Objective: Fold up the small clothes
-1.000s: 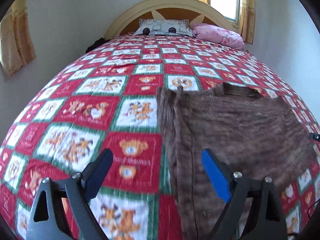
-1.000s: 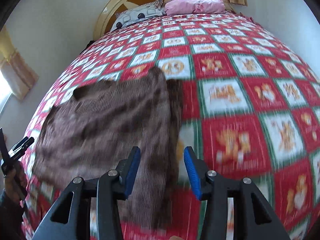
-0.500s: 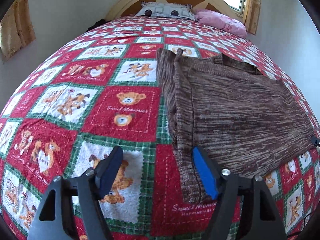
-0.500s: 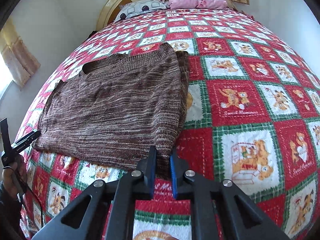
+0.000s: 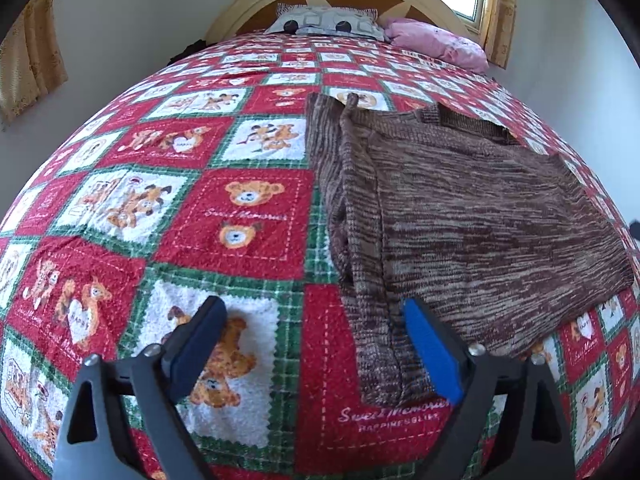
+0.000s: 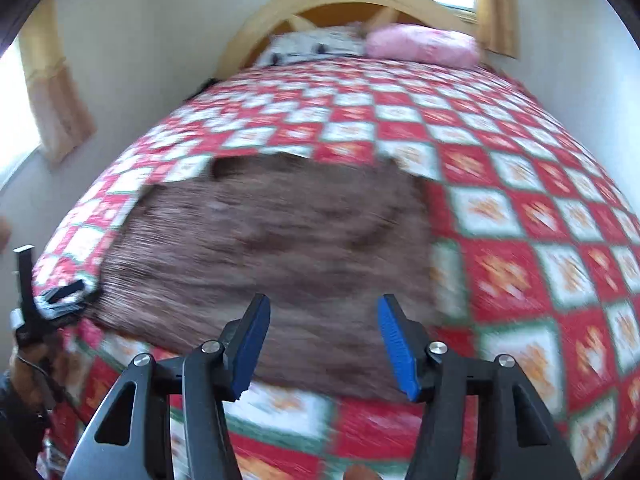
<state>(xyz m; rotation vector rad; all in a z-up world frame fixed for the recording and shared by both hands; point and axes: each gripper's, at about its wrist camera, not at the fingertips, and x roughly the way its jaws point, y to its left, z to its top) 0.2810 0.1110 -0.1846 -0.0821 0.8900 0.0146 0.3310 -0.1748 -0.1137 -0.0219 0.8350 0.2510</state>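
Left wrist view: sweater's (image 5: 460, 220) folded sleeve edge, sharp; both hand-held grippers (image 5: 316, 344) (image 6: 322, 344) apart.

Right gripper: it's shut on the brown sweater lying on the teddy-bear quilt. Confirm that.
Not quite. The right gripper is open and holds nothing, as the right wrist view shows: its blue fingers stand apart above the brown sweater. The sweater does lie on the teddy-bear quilt.

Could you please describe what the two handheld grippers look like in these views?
Both the left gripper and right gripper are matte black plastic linkages with triangular cut-outs and silver pivot screws. Their jaws carry flat, bright blue pads; on the right gripper these look finely ribbed. No cables or markings show.
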